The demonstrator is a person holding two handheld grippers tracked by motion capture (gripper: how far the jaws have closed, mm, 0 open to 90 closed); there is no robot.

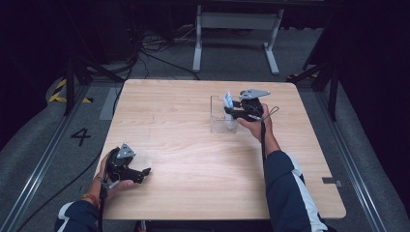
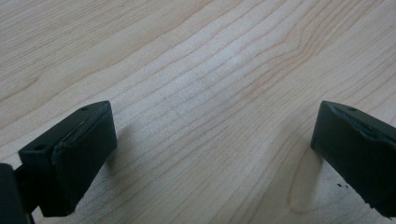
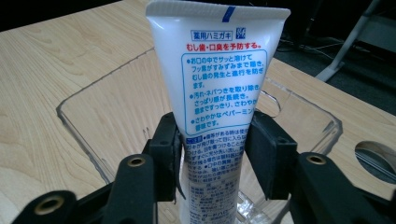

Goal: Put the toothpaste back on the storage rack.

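Standing upright in the clear box (image 3: 93,121), crimped end up, long axis vertical: white tube (image 3: 217,79) between the right gripper's (image 3: 215,154) jaws. Jaws parted a little; left pad apparently against the tube, a slim gap at the right one, so grip loosened, not clenched. Seen from above, tube (image 1: 228,100) just ahead of that gripper (image 1: 231,112). Rested near the table's (image 1: 193,159) front left corner, well apart: left gripper (image 2: 210,154), jaws wide, holding nothing. Beyond, dark room, cables, grey floor.
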